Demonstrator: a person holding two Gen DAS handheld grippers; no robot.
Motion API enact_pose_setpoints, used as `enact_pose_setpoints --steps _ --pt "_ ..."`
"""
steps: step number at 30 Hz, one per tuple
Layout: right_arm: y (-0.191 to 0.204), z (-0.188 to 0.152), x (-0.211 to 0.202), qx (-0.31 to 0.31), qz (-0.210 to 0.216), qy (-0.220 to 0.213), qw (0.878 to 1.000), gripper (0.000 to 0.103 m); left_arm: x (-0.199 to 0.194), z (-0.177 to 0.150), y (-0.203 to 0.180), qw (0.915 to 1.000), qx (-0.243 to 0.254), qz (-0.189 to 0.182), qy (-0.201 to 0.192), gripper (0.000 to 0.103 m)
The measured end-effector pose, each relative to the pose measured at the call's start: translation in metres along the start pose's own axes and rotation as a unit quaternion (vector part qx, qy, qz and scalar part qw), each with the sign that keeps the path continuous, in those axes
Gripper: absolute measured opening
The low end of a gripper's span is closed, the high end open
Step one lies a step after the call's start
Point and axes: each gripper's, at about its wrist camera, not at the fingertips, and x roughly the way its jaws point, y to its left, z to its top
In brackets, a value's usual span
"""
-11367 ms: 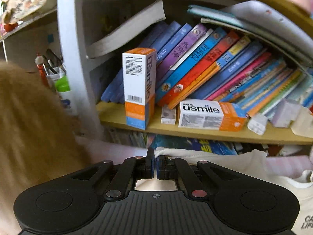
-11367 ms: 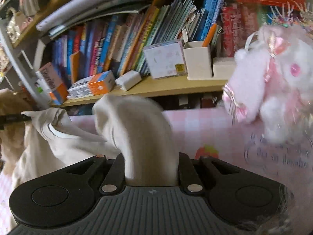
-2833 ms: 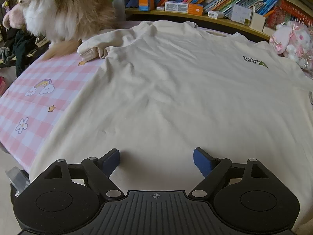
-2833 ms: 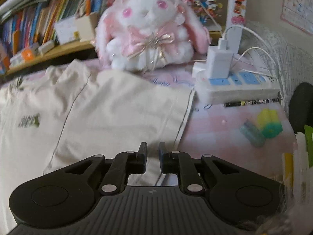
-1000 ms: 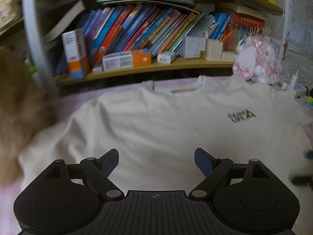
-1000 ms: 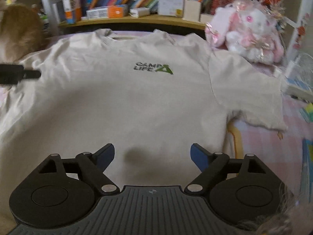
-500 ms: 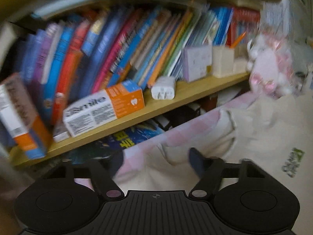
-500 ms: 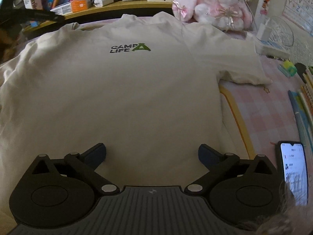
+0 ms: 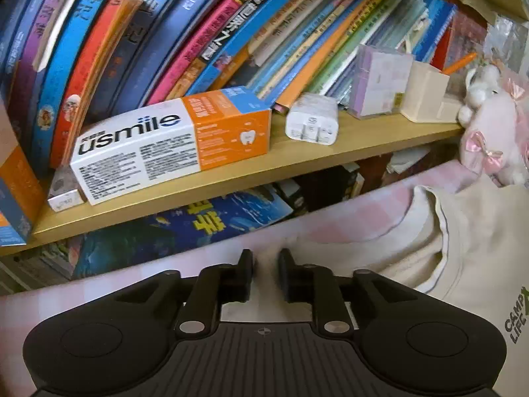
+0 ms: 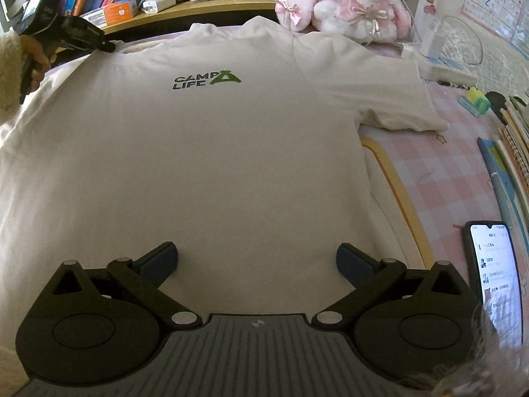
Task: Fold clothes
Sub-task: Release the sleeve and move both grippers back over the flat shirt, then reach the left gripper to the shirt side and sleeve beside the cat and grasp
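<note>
A T-shirt (image 10: pixel 211 152) is seen spread flat on a checked table cover (image 10: pixel 439 178), collar toward a bookshelf (image 9: pixel 297 162) set behind it. A plush rabbit (image 10: pixel 350 3) is placed behind the shirt's right shoulder, a power strip (image 10: pixel 446 66) to the right of the rabbit. A phone (image 10: pixel 496 274) is laid right of the shirt's hem, books (image 10: pixel 515 139) stacked beyond it. On the shelf, a toothpaste box (image 9: pixel 172 145) is positioned left of a charger plug (image 9: pixel 312 120).
</note>
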Motion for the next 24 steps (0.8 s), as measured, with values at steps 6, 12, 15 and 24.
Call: enact_pose_setpoints --steps 6,12,15,24 --pt "0.000 0.000 0.000 0.001 0.000 0.000 1.000 0.103 -0.023 0.021 -0.027 0.9960 0.012 -0.052 -0.072 0.024" --pt "0.001 0.000 0.000 0.002 -0.001 0.000 1.000 0.103 0.016 0.030 -0.094 0.9907 0.079 -0.108 -0.024 0.024" --pt "0.001 0.000 0.000 0.003 -0.001 -0.001 1.000 0.103 0.034 0.035 -0.113 0.9899 0.082 -0.115 -0.011 0.024" --pt "0.001 -0.004 -0.001 0.009 -0.003 -0.012 1.000 0.103 0.063 0.054 -0.126 0.9939 0.057 -0.094 -0.003 0.027"
